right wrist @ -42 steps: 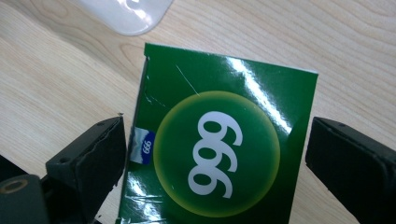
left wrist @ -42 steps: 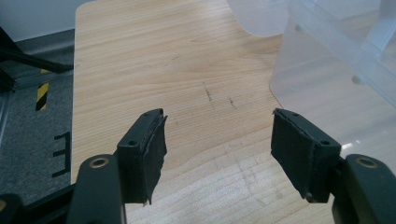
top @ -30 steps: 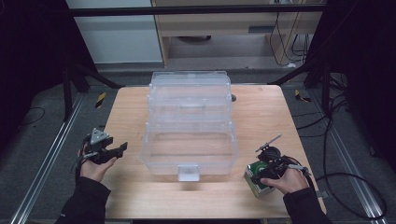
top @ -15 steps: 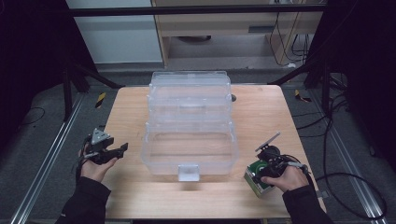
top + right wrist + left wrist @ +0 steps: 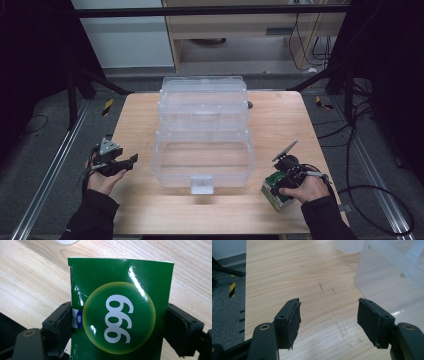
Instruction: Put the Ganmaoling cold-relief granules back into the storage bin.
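High view: left tool (image 5: 131, 161) spread, empty, beside the clear bin (image 5: 203, 145); right tool (image 5: 276, 189) on the green box (image 5: 273, 191) at the counter's (image 5: 280, 120) near right. Left tool view — jaws wide over bare wood. Right tool view — just been closing, pads pressing the box's sides.

Right gripper (image 5: 274, 192) fingers closed inward — onto green box (image 5: 120, 310).

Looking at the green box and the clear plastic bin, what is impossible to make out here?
- Green box: its lower part, cut off by the right gripper view's bottom edge; its other faces, turned away.
- Right tool: its jaws in the high view, behind the hand and box.
- Clear bin: any contents, uncertain through glare and small size in the high view.
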`<move>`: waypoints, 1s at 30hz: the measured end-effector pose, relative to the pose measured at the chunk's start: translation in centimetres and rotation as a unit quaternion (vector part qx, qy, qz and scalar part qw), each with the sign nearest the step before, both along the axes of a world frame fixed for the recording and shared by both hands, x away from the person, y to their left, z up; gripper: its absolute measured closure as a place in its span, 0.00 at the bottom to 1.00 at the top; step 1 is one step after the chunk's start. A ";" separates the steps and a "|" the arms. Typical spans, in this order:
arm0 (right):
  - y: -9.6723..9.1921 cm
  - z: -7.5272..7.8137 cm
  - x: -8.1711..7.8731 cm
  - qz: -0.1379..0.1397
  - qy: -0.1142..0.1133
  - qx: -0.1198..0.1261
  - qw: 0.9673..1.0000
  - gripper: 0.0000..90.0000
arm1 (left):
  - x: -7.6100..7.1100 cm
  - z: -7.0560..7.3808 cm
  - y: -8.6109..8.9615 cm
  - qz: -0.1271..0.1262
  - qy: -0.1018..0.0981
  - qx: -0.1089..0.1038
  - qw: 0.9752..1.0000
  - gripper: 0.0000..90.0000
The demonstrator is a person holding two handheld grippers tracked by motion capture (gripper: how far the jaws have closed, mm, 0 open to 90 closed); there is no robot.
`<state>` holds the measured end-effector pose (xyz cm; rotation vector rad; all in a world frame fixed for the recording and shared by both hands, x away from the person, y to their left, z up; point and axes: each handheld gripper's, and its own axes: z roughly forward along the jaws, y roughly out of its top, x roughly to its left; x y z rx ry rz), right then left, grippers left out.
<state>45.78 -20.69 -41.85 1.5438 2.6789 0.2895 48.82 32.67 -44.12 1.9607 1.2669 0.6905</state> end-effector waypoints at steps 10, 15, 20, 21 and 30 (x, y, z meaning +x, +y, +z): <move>-0.3 1.6 -0.3 0.008 -0.033 0.017 0.999 0.21 | 0.0 -0.1 -0.1 -0.001 0.003 0.001 1.000 0.38; -0.7 2.7 -0.2 0.004 -0.072 0.027 0.997 0.21 | 0.0 -0.2 -0.1 -0.001 0.004 0.001 1.000 0.38; -0.9 3.3 -0.1 -0.001 -0.106 0.033 0.994 0.21 | 0.0 -0.2 -0.2 -0.002 0.004 0.002 1.000 0.38; -1.0 3.4 -0.1 -0.003 -0.111 0.035 0.993 0.21 | 0.0 -0.2 -0.2 -0.001 0.004 0.002 1.000 0.38; -1.5 4.7 0.0 -0.015 -0.137 0.050 0.989 0.21 | 0.1 -0.4 -0.2 -0.002 0.007 0.004 1.000 0.38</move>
